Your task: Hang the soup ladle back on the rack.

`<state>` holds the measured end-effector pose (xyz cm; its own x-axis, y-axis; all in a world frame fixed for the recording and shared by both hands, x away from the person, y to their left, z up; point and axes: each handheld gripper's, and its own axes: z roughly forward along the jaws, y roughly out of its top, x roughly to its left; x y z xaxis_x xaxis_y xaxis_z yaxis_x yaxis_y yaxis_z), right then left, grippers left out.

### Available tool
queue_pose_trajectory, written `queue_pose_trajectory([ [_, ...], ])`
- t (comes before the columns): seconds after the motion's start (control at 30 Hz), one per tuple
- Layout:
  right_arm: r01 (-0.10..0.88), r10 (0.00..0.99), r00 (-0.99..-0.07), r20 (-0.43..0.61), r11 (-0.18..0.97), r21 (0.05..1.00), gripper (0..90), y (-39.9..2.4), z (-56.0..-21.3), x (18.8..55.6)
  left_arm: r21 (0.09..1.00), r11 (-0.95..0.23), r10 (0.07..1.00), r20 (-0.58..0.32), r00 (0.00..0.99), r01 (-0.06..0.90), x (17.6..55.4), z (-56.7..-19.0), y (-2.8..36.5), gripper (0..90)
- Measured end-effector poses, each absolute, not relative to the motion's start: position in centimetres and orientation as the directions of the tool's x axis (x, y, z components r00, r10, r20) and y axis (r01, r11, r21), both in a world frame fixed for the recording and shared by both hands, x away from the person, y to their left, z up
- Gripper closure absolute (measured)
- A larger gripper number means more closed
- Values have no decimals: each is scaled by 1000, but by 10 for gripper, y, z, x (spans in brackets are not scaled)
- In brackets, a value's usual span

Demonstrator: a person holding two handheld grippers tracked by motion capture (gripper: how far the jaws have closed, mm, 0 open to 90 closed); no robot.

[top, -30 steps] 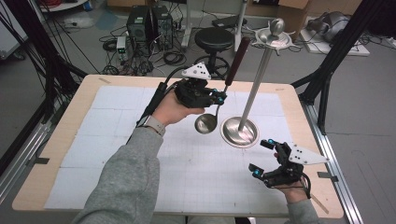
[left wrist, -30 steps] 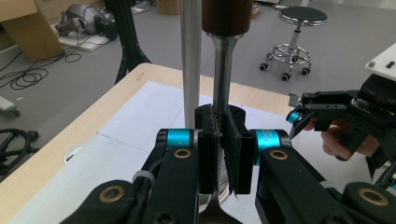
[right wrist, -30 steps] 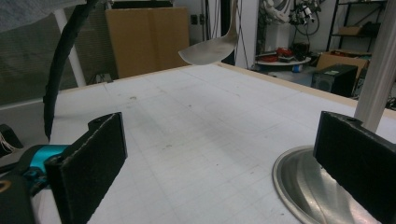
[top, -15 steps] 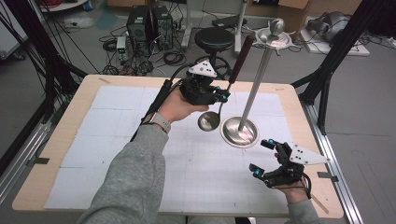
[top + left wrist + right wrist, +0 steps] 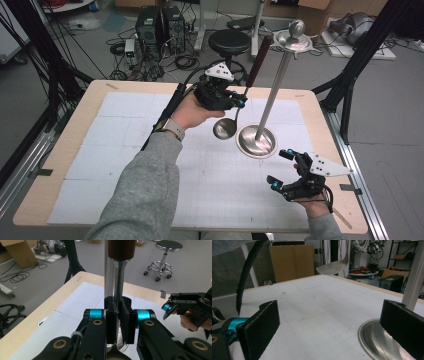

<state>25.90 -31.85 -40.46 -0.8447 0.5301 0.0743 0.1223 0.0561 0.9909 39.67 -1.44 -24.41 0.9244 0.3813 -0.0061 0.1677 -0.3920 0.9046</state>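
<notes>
high view: i am holding the ladle [image 5: 233, 114] in my left gripper [image 5: 235, 101], jaws pinching its thin metal stem just below the dark wooden handle, bowl hanging downward. compared with a second ago, i am carrying it a little farther up the table and toward the steel stand [image 5: 267, 100], so the bowl is now hovering just beside the stand's round base (not touching it, as far as i can tell). left gripper view: the pads [image 5: 111, 322] are clamping the stem, with the stand's pole right behind it. my right gripper [image 5: 285, 169] is resting near the table's front edge, jaws spread wide, holding nothing. judgement: i am probably lining the ladle up to hang on the stand's top.
</notes>
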Motion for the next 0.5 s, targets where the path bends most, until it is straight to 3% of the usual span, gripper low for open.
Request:
queue_pose_trajectory([
  [0.5,125,530,-844,77,55,991,15,-319,-405,259,907,-387,386,-5,923,167,401,-241,-22,840],
])
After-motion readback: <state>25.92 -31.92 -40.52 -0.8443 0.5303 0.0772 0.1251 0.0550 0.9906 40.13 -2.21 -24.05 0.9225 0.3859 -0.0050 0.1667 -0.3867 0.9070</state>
